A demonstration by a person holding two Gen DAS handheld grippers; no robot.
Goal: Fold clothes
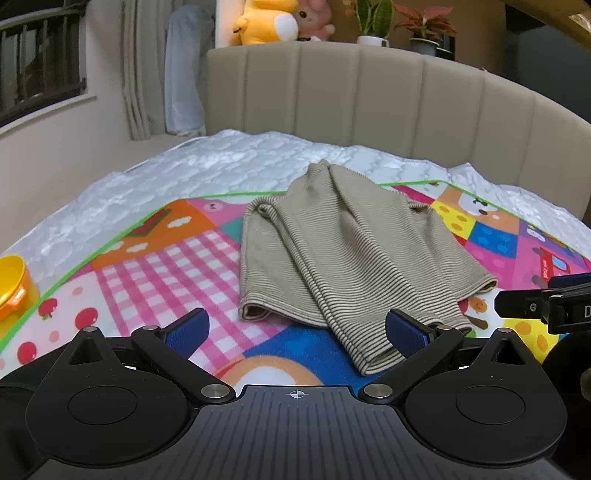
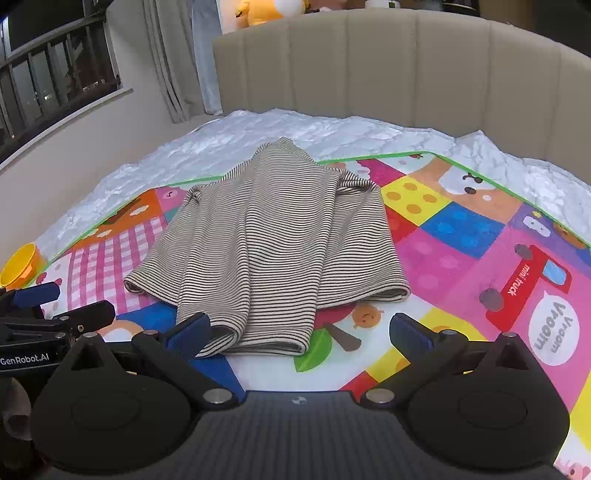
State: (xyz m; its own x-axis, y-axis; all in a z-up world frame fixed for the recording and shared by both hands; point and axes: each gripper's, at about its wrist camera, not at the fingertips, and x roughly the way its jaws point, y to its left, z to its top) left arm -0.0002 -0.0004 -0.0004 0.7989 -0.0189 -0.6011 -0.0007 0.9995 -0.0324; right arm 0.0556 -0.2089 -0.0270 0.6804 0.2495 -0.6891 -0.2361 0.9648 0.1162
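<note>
Left gripper (image 1: 297, 330) low over the near edge of the play mat (image 1: 155, 266), jaws spread wide, nothing between them. Its right blue pad (image 1: 404, 332) sits just beside, perhaps over, the near sleeve end of the striped top (image 1: 332, 243); contact cannot be told.

Right gripper (image 2: 299, 334) level with it and alongside, jaws likewise released and empty. Its left pad (image 2: 190, 334) overlaps the garment's near hem in view; touching or not is unclear.

Striped top: beige with fine dark stripes, lying partly folded at mat centre, sleeves drawn across the body, far end reaching past the mat's green border onto the white quilted bed cover (image 1: 207, 162).

Edges and room: bare mat open to left and right of the garment. Padded beige headboard (image 1: 369, 99) closes the far side.

View differences: left wrist camera shows plush toys (image 1: 280, 20) and potted plants (image 1: 373, 22) above the headboard, and the other gripper's tip at right edge. Right wrist camera shows the mat's red "mini truck" print (image 2: 524, 284). Yellow cup (image 1: 14, 288) at the mat's left edge appears in both.
</note>
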